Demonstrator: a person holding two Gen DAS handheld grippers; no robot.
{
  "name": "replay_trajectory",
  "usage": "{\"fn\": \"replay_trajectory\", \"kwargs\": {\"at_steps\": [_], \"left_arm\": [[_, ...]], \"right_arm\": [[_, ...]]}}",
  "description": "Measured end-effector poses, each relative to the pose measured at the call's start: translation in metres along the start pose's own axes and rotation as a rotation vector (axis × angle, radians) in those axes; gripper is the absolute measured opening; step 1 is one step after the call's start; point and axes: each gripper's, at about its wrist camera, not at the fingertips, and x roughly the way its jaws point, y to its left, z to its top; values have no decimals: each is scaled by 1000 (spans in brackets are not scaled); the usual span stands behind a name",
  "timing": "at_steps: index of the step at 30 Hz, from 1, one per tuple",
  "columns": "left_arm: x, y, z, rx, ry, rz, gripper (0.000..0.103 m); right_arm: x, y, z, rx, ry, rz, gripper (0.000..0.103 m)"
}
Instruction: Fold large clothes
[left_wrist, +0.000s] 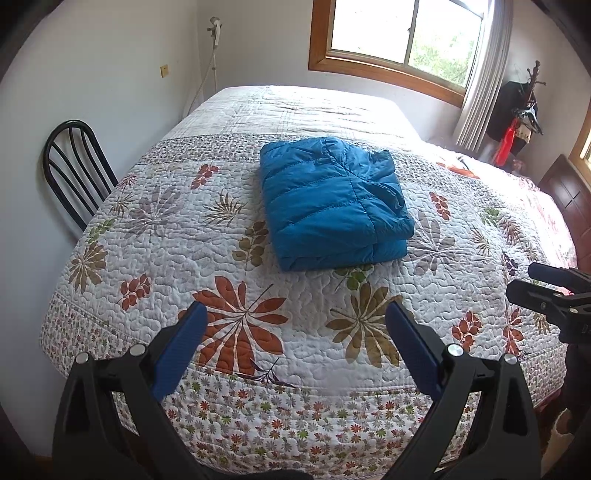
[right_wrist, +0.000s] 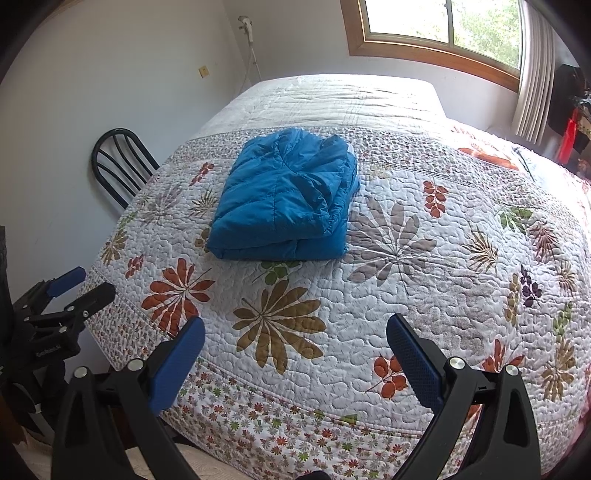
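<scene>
a folded blue jacket (left_wrist: 334, 203) lies mid-frame on the floral quilt (left_wrist: 258, 288). i hold my left gripper (left_wrist: 295, 314) and right gripper (right_wrist: 295, 328) spread wide and empty, bottom of frame.

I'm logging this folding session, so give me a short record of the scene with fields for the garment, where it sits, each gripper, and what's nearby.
garment: blue puffer jacket, folded into a compact rectangle
surface: floral quilt on a bed
left gripper: open, empty, apart from the jacket
right gripper: open, empty, apart from the jacket
nearby: black chair beside the bed, window behind it
</scene>
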Motion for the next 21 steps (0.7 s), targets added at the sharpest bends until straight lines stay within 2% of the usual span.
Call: {"fn": "replay_trajectory", "kwargs": {"at_steps": [21], "left_arm": [[10, 7, 6, -2, 7, -6, 96]], "right_arm": [[6, -3, 2, -4, 9, 0, 99]]}}
